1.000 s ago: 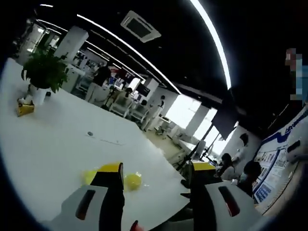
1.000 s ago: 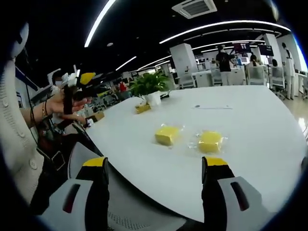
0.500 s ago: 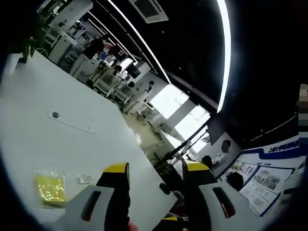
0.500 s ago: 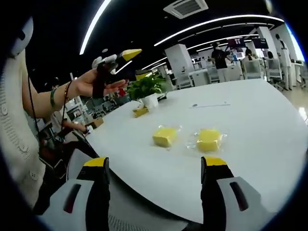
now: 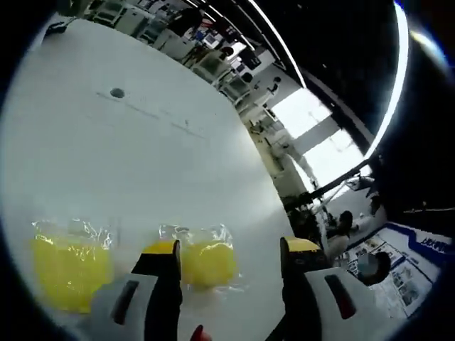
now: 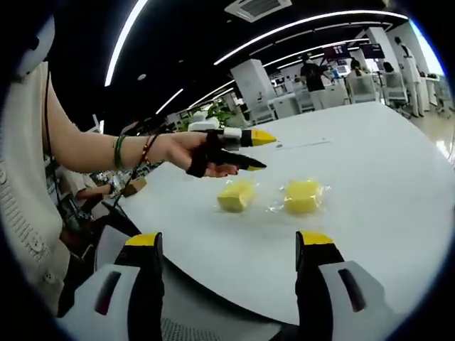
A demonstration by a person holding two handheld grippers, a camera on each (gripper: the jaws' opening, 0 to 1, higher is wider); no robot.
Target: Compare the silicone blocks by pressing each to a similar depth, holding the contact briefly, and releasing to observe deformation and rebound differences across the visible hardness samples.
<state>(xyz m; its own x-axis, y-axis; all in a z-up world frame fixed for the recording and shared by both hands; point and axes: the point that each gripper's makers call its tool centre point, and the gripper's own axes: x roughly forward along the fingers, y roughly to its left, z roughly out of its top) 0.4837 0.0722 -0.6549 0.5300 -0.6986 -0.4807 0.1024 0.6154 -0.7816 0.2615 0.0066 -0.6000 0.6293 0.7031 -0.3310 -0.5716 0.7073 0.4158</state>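
— Between the left gripper's yellow-tipped fingers, what do you see?

— They're spread, pinching nothing, and the right-hand silicone block in its clear wrapper lies on the white table just past the left tip. The second block sits near it, further left. A second ago that camera was tipped up at the ceiling with the blocks barely in sight — now it looks down on them.

— So the hand has come over?

— Yes. From the right gripper view the left gripper hangs above and just behind the left block, held in the person's hand; earlier it was raised off to the far left by the plant. No contact yet, I'd say.

— And the right gripper?

— Fingers wide apart, empty, at the near table edge, well short of the right block.

— Meaning for the task?

— The approach looks done; the first press seems next — neither block shows any dent
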